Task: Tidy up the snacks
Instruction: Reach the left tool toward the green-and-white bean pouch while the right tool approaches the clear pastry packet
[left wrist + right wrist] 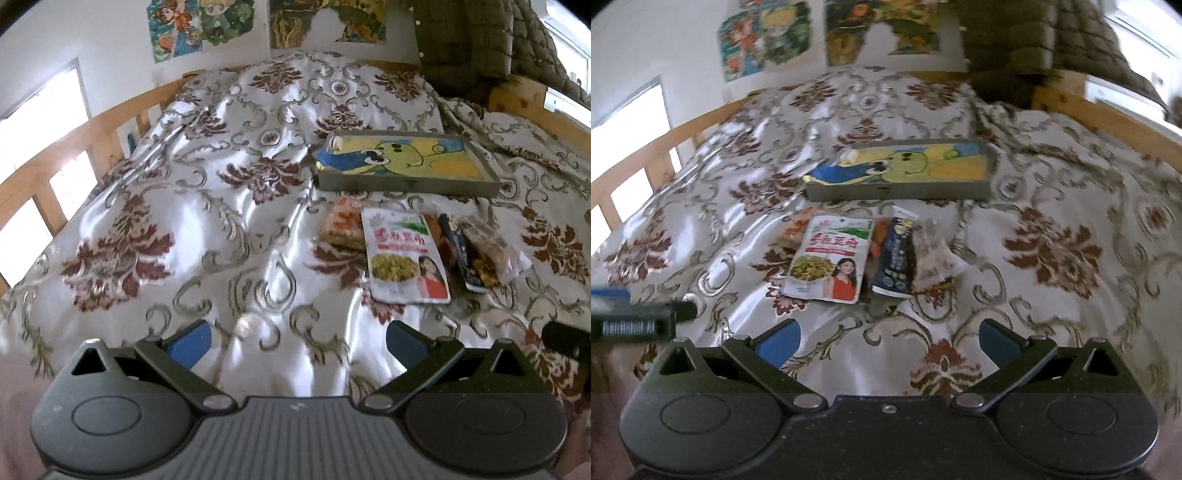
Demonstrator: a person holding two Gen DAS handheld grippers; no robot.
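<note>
Several snack packets lie in a loose pile on the patterned bedspread. A white pouch with a woman's picture is on top, beside a dark blue packet and a clear wrapped bar. An orange-red packet pokes out at the left. Behind them sits a grey tray with a cartoon picture inside. My left gripper and right gripper both hover open, short of the pile, holding nothing.
The bedspread covers the bed, bounded by a wooden rail at left and a wooden frame at back right. An olive quilt hangs at the back. The left gripper's body shows in the right wrist view.
</note>
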